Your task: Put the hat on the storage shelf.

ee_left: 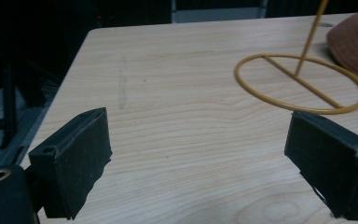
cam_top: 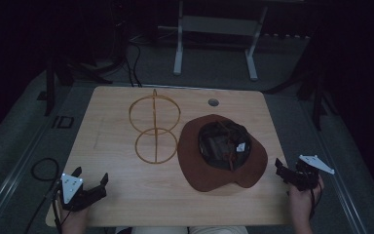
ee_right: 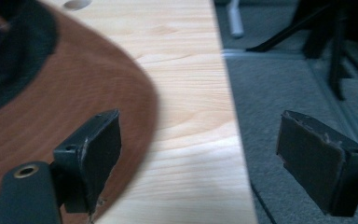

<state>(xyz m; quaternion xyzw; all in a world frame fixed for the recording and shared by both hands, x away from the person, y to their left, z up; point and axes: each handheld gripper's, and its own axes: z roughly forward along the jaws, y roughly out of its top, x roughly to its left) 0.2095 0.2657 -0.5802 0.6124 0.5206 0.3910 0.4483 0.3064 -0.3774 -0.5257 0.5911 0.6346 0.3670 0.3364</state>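
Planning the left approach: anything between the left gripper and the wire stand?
Nothing: bare wood of the table lies between the open left gripper and the wire stand in the left gripper view; the high view agrees.

Two black handheld units, one per hand. Left gripper (cam_top: 88, 181): matte black body, two blocky jaws with flat rectangular pads, a pale grey three-cornered plate on top dotted with small dark screw holes, a thin black cable trailing back past the wrist. Right gripper (cam_top: 281, 171): same black build, same grey plate, cable looping down by the hand. Seen close, pads scuffed and frayed at the edges, each jaw block with a small round hole, a brass-ringed screw socket low at the left. Bare forearms, apparently no sleeves, though dim light leaves that uncertain.
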